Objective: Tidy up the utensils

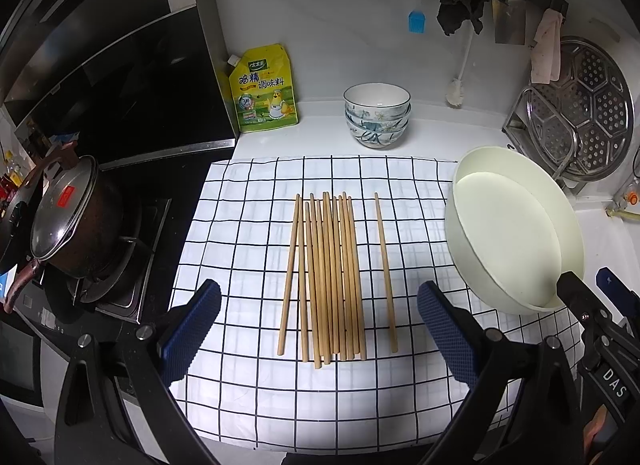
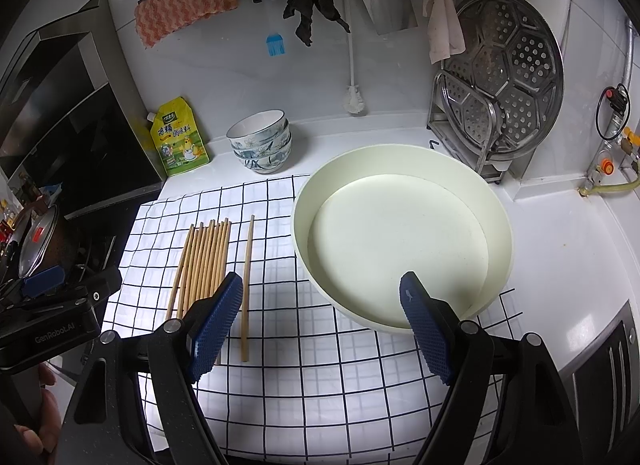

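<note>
From the left wrist, the left gripper (image 1: 318,329) is hovering, jaws apart and empty, over the wooden chopsticks (image 1: 326,277) lying untouched on the checked cloth (image 1: 248,385). From the right wrist, the right gripper (image 2: 322,333) is waiting spread wide and empty beside the round cream pan (image 2: 500,233), holding nothing; sorting looks unstarted.

A yellow seasoning pouch (image 1: 264,91) leaned against the far wall, left of stacked bowls (image 1: 377,115). A lidded pot (image 1: 74,217) sat on the stove at left; a steamer tray (image 1: 588,109) stood far right.

Eleven chopsticks (image 1: 328,277), one cream pan (image 2: 496,221), three stacked bowls (image 1: 377,121) and one seasoning pouch (image 1: 264,91).
</note>
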Motion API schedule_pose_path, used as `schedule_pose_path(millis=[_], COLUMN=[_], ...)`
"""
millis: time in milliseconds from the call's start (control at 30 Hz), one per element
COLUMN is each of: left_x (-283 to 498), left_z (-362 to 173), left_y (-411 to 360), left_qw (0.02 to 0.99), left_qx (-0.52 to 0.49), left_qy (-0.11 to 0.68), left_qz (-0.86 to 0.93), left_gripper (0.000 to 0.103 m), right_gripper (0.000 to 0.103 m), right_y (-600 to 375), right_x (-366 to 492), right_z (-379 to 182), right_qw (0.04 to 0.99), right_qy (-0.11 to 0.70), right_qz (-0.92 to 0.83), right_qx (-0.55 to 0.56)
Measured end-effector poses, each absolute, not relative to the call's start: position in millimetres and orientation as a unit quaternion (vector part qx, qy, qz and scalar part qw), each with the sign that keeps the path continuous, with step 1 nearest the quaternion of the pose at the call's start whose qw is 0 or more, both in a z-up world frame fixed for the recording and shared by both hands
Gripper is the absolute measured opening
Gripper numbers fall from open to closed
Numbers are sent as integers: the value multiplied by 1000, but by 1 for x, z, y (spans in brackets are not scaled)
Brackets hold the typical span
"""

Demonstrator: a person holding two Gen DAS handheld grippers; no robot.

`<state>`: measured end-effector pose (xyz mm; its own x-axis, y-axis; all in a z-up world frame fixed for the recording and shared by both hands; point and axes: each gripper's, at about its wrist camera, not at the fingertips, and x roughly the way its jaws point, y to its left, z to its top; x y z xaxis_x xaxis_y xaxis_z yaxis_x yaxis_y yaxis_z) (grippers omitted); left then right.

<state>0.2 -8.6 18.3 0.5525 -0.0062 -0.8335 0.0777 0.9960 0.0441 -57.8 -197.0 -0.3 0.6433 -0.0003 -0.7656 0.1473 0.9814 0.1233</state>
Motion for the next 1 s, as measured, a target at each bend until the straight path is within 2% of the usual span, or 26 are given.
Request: schedule_pose_path(millis=[1000], left_x=[-5], left_z=[14], left_y=[-1], left_qw=[881], left_qx=[35], left_qy=[471], left_qz=[-23], left_gripper=[97], right_gripper=[77], right_y=[-194], right_x=[-61], right_z=[-1], right_qw=[903], right_qy=[418], right_qz=[-41], right_qx=[86])
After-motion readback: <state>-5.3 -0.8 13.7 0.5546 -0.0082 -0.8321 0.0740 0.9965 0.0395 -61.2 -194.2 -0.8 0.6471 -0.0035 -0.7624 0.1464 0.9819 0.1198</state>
